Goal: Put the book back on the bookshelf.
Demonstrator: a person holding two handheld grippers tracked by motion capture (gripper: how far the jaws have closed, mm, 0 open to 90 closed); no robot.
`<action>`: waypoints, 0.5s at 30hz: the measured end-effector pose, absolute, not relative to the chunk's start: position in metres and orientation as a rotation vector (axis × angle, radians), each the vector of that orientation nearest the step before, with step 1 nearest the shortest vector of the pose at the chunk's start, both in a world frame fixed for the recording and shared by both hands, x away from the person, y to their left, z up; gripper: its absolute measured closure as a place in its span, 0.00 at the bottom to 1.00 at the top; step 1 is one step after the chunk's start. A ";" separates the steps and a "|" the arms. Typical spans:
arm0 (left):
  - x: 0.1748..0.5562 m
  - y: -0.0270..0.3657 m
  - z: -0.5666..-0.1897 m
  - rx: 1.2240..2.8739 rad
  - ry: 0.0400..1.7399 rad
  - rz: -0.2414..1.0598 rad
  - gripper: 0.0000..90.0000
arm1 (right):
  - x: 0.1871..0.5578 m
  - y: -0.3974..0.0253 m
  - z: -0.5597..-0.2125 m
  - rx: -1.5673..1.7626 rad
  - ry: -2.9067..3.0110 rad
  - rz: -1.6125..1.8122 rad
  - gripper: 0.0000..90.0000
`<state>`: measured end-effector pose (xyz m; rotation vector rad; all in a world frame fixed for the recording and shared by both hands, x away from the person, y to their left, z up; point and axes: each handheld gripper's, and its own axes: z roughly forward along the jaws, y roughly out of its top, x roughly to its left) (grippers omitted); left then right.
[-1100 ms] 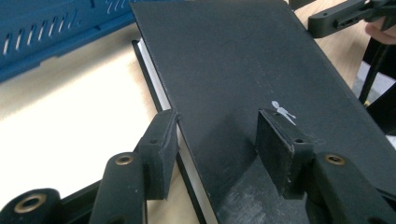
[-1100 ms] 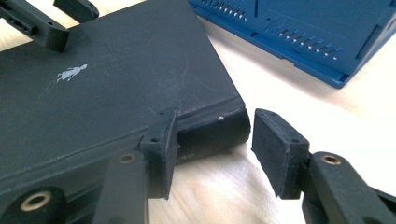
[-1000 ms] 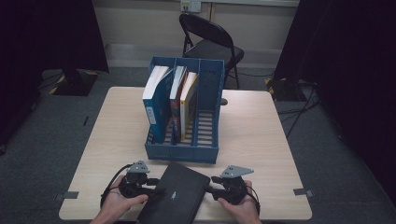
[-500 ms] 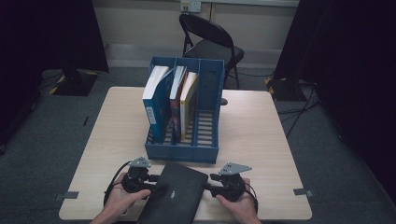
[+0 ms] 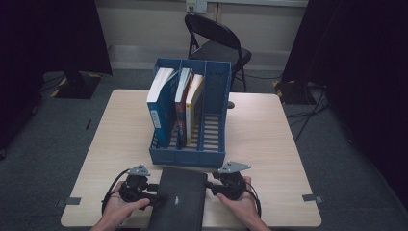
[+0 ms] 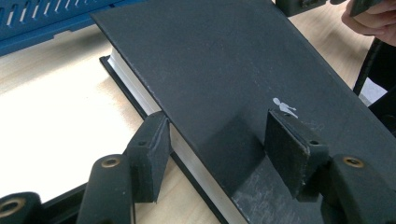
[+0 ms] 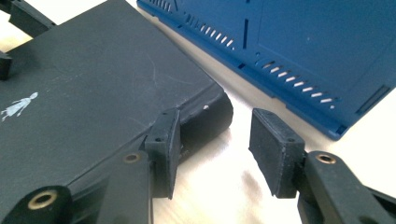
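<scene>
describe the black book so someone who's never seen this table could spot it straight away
Start at the blue file rack standing mid-table on the wooden table. Just in front of it, at the near edge between the left tool and right tool, lies the black book. Unlike the three colourful books standing upright in the rack, it lies flat, with a plain dark cover bearing a tiny pale figure.

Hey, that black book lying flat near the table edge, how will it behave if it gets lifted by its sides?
The black book has a thick page block under hard covers, so it is probably stiff and fairly heavy. Its cover looks smooth and matte, so it may slip. Lifted from one side alone, it would likely tilt or fall open.
</scene>
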<state>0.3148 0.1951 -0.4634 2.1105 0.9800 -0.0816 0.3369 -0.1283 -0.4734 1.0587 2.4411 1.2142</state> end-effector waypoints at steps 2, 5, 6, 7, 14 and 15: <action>0.316 0.197 -0.464 2.105 0.989 -0.085 0.46 | 0.339 -0.126 -0.474 1.053 2.435 1.211 0.59; 0.317 0.198 -0.463 2.105 0.999 -0.083 0.46 | 0.343 -0.125 -0.475 1.061 2.424 1.217 0.59; 0.318 0.198 -0.464 2.100 1.001 -0.079 0.46 | 0.344 -0.124 -0.475 1.064 2.420 1.216 0.59; 0.318 0.198 -0.464 2.095 1.005 -0.081 0.46 | 0.344 -0.123 -0.475 1.063 2.415 1.214 0.59; 0.326 0.190 -0.468 2.101 1.013 -0.060 0.35 | 0.345 -0.123 -0.476 1.087 2.393 1.214 0.55; 0.326 0.189 -0.467 2.104 1.014 -0.053 0.35 | 0.344 -0.123 -0.476 1.089 2.394 1.216 0.54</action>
